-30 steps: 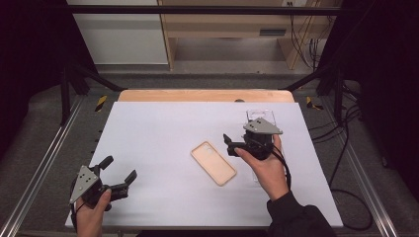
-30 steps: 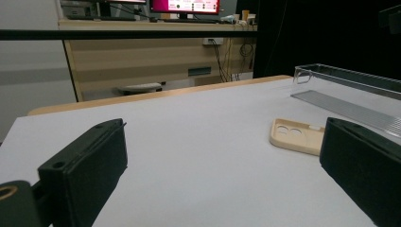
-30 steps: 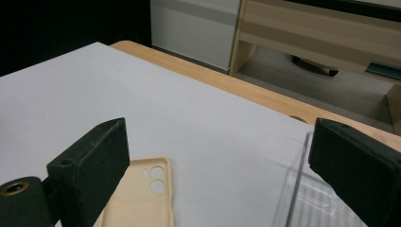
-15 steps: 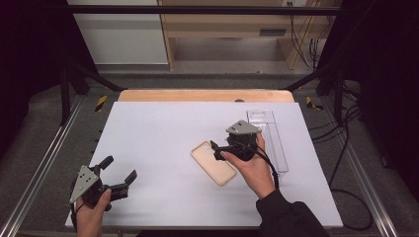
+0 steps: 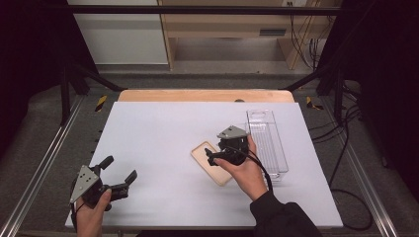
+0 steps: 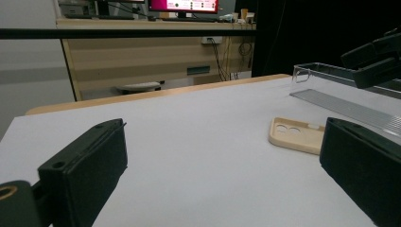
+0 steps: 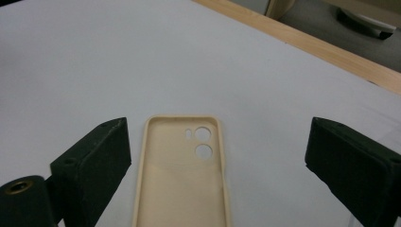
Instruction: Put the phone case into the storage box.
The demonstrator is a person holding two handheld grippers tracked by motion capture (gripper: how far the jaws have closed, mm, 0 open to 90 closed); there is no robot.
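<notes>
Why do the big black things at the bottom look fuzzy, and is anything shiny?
In the right gripper view the black fingers sit close to the lens and look soft, while the phone case is sharper. In the left gripper view the fingers blur likewise. In the high view the clear plastic tray shows pale glints and the surroundings are dark.

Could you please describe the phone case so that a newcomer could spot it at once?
On the white table, look just right of centre, under the right gripper. The phone case lies flat, hollow side up, left of the clear tray. It is beige and opaque, with two round camera holes.
</notes>
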